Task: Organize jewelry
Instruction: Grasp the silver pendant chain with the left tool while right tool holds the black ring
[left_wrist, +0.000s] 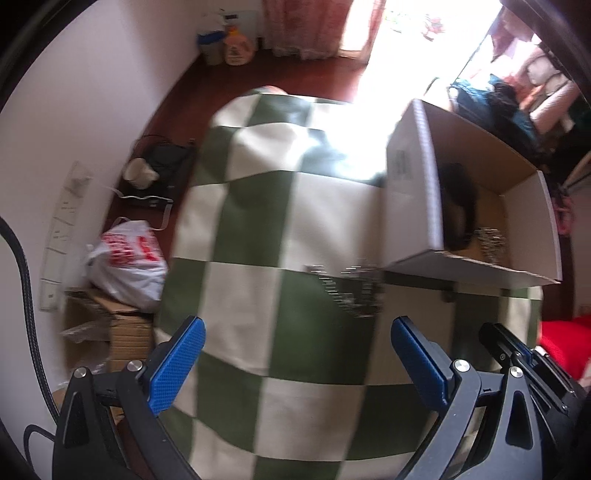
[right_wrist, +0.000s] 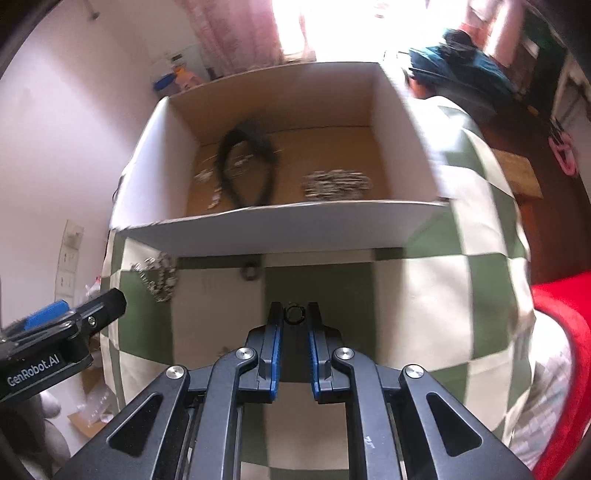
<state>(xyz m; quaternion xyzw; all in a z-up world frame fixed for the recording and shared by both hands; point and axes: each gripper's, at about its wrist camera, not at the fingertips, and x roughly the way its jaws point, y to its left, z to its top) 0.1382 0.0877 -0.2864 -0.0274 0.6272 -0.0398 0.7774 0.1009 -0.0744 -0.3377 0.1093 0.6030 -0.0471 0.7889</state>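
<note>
Right wrist view: a table draped in a green-and-cream checked cloth (right_wrist: 424, 288) fills the field, with an open cardboard box (right_wrist: 280, 225) standing on it, mouth up, apparently serving as the collecting bin. Inside lie a black looped band (right_wrist: 236, 177), a heap of silver chain (right_wrist: 336, 184) and several small pale pieces, too blurred to name. Outside, just before the box's near wall, a second silver chain (right_wrist: 157, 275) lies on the cloth at left, and a small dark ring-shaped item (right_wrist: 250, 272) rests close under the wall; both seem not yet sorted. The right gripper (right_wrist: 294, 314) points steeply down, its jaws drawn nearly together on a small dark ring (right_wrist: 294, 313) pinched at the tips, probably so that a thin piece cannot slip. The likely next step is carrying it over the wall into the box. The left gripper (left_wrist: 295, 347), seen in the left wrist view, hangs with jaws wide apart and nothing between them, above the cloth near the loose chain, arguably ready to take it.
</note>
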